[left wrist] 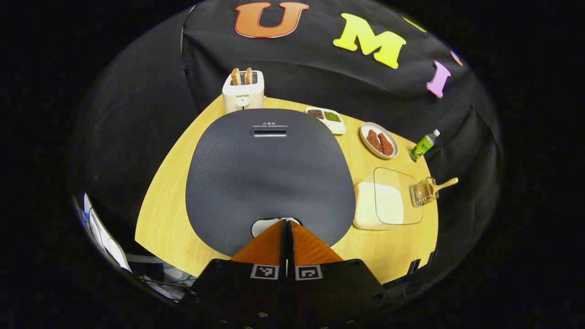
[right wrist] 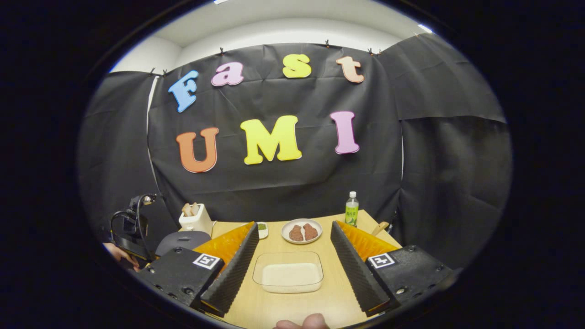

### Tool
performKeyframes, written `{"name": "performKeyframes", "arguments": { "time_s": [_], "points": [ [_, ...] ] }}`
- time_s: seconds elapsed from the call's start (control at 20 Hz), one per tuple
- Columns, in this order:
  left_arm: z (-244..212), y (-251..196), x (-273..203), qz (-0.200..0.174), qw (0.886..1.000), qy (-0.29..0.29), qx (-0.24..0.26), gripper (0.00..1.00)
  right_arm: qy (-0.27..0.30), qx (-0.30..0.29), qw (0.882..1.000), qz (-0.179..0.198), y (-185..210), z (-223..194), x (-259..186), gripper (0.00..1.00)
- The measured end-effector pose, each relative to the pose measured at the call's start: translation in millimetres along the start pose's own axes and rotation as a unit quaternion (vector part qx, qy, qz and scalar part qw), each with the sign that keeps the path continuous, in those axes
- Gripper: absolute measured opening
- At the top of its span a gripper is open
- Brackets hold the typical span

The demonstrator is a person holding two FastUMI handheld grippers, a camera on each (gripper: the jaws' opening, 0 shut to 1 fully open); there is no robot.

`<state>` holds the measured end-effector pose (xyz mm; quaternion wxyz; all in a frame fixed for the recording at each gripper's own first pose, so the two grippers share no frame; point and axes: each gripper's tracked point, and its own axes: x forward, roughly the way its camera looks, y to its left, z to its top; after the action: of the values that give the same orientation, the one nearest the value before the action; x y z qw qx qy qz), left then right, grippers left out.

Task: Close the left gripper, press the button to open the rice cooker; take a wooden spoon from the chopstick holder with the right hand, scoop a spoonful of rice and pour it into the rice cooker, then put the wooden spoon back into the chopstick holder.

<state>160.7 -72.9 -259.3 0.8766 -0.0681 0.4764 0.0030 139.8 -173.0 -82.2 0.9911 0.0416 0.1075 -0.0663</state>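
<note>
While the left gripper (left wrist: 287, 222) holds its jaws together over the cooker's (left wrist: 269, 178) button (left wrist: 261, 226), the right gripper (right wrist: 292, 253) hovers, jaws apart, above the rice dish (right wrist: 288, 276); the spoon (left wrist: 443, 184) stands in its holder (left wrist: 422, 192).

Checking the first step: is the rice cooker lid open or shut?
Shut: the rice cooker lid lies flat, with the closed left gripper at its front button.

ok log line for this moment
left gripper shut at rice cooker button | lid down | right gripper open | wooden spoon in chopstick holder
</note>
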Motion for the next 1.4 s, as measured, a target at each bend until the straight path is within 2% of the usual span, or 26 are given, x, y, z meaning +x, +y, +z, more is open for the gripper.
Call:
{"name": "performKeyframes", "arguments": {
  "time_s": [0.35, 0.5, 0.6, 0.7, 0.75, 0.8, 0.85, 1.0, 1.15, 1.4],
  "points": [
    [7, 1, -11, -0.014, 0.999, -0.037, -0.004, 0.0, -0.016, -0.007, 1.0, -0.012, -7, 6, -31, 1.0],
    [31, -1, -35, -0.019, 0.996, -0.092, 0.002, 0.02, -0.027, -0.026, 0.999, -0.017, -6, 11, -52, 1.0],
    [48, -3, -61, -0.02, 0.989, -0.141, 0.029, 0.11, -0.039, -0.034, 0.998, -0.02, -3, 16, -69, 1.0],
    [71, -4, -89, -0.019, 0.978, -0.2, 0.048, 0.2, -0.048, -0.034, 0.998, -0.021, 2, 18, -84, 1.0],
    [81, -4, -102, -0.022, 0.973, -0.225, 0.053, 0.29, -0.05, -0.035, 0.998, -0.022, 4, 19, -92, 1.0],
    [83, -8, -117, -0.033, 0.969, -0.241, 0.054, 0.31, -0.053, -0.039, 0.998, -0.023, 7, 19, -100, 1.0],
    [85, -12, -130, -0.046, 0.964, -0.257, 0.058, 0.4, -0.054, -0.046, 0.997, -0.025, 9, 18, -107, 1.0],
    [78, -11, -171, -0.06, 0.947, -0.308, 0.069, 0.51, -0.064, -0.065, 0.996, -0.023, 19, 17, -132, 1.0],
    [64, -5, -206, -0.052, 0.93, -0.357, 0.073, 0.96, -0.065, -0.078, 0.995, -0.018, 29, 13, -155, 1.0],
    [33, -1, -257, -0.062, 0.91, -0.406, 0.062, 0.95, -0.063, -0.079, 0.995, -0.008, 36, 11, -177, 1.0]
  ]
}}
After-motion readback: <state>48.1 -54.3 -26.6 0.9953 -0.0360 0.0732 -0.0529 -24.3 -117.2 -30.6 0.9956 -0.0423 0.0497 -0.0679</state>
